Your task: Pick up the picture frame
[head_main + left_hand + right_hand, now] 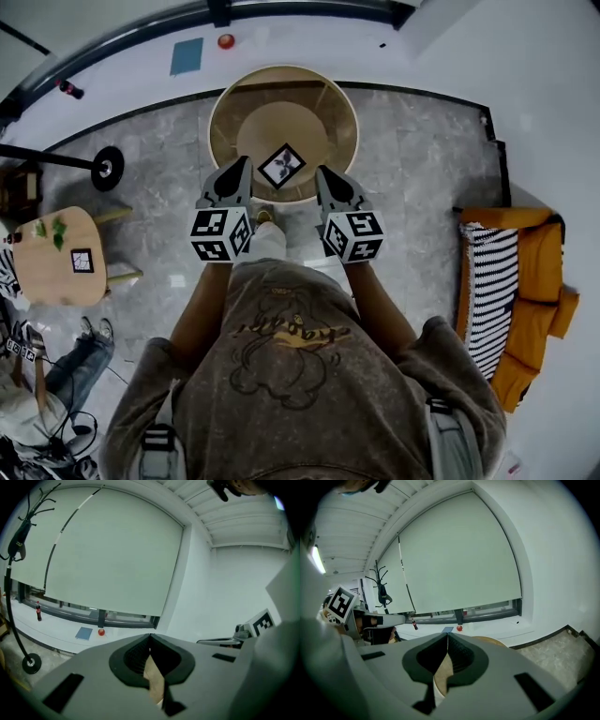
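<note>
A small black picture frame (pixel 282 166) with a white mat and a plant print lies cornerwise on the round wooden table (pixel 328 94). In the head view my left gripper (pixel 236 169) sits just left of the frame and my right gripper (pixel 321 174) just right of it, both at the table's near rim. Both are shut with nothing between the jaws. In the left gripper view the left gripper (pixel 150 637) shows closed jaws with a strip of tabletop (pixel 153 679) below. The right gripper (pixel 447 636) is likewise closed, over the table (pixel 490 641).
A small wooden side table (pixel 56 272) with a second little frame (pixel 82 260) and a plant stands at left. An orange sofa with a striped throw (pixel 497 291) is at right. A coat-stand base (pixel 108 168) lies left of the round table. A red object (pixel 226 40) and blue pad (pixel 186 55) rest on the sill.
</note>
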`<state>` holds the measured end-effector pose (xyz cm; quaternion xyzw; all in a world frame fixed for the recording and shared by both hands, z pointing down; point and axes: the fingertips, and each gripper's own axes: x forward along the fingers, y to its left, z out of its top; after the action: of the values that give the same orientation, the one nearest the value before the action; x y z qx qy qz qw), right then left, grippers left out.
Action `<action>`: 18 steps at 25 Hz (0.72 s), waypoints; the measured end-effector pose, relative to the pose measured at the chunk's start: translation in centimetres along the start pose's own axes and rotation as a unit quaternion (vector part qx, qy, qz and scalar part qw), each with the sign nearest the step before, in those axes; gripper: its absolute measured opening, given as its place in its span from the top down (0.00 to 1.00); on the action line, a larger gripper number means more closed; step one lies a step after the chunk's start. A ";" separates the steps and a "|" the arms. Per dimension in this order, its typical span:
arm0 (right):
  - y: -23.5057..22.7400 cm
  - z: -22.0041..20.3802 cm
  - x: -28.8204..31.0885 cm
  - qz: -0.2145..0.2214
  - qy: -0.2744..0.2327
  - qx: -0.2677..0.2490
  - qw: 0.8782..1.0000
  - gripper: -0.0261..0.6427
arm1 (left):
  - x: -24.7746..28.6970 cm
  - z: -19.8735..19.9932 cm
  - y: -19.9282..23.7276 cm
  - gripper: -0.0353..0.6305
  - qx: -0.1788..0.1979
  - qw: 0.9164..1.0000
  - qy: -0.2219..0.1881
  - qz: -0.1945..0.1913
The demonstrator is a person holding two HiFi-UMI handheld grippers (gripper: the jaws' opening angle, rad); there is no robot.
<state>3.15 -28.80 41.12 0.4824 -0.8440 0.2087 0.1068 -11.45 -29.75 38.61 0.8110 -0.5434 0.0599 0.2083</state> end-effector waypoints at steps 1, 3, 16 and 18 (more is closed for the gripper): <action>-0.2 0.4 0.3 -0.003 -0.002 0.000 1.000 0.93 | 0.4 0.3 0.2 0.92 0.000 1.000 0.001 -0.004; -0.5 1.1 1.0 -0.011 -0.006 0.001 1.000 0.93 | 1.3 0.8 0.5 0.92 0.002 1.000 0.002 -0.014; -2.3 4.2 4.9 -0.059 -0.025 0.012 0.998 0.93 | 6.1 3.9 2.4 0.92 0.036 0.997 0.010 -0.062; -2.3 4.5 5.4 -0.059 -0.027 0.013 0.998 0.93 | 6.3 4.2 2.6 0.92 0.040 0.997 0.011 -0.064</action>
<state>2.45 -35.96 39.75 0.5379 -0.8139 0.2003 0.0900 -11.84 -37.67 37.56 0.8513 -0.4849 0.0765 0.1851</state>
